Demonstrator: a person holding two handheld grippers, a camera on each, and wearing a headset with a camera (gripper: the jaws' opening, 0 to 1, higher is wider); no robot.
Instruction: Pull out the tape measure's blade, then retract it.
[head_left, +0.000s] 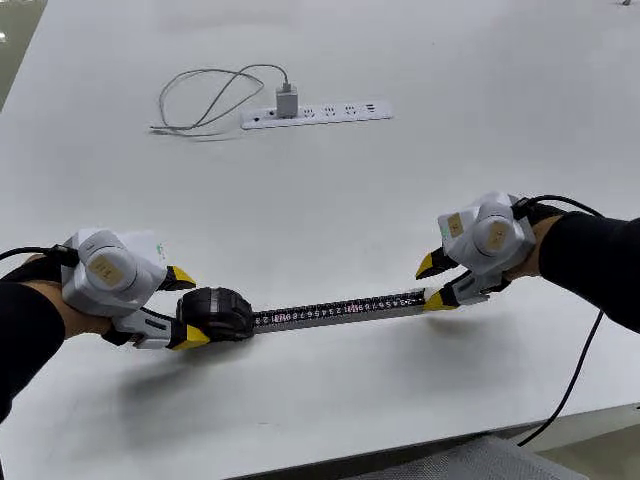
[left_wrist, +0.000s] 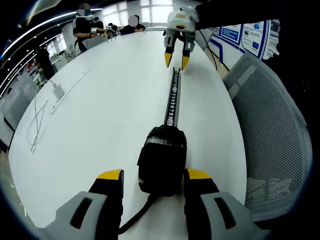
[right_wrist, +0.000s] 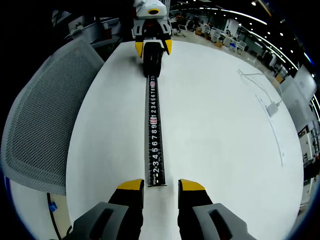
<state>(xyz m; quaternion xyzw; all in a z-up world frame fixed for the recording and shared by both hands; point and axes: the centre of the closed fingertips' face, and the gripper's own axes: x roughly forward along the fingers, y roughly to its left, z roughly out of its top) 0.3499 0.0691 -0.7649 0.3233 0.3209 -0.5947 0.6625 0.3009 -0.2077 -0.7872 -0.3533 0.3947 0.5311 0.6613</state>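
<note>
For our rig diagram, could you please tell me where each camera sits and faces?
Head view: on the person's head, looking forward and down at the white table; black sleeves, left gripper and right gripper show.
Left gripper view: on the left gripper, facing along the blade toward the right gripper; own jaws flank the tape measure case.
Right gripper view: on the right gripper, facing the opposite way; own jaws bracket the blade's end.
Shared: both gripper views see the blade.

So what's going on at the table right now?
The left tongs bracket the black tape measure case on the white table; a firm clamp can't be confirmed. Its black numbered blade is pulled out flat toward the right tongs, which are open with the blade's tip lying between them. Retraction is not yet done.
</note>
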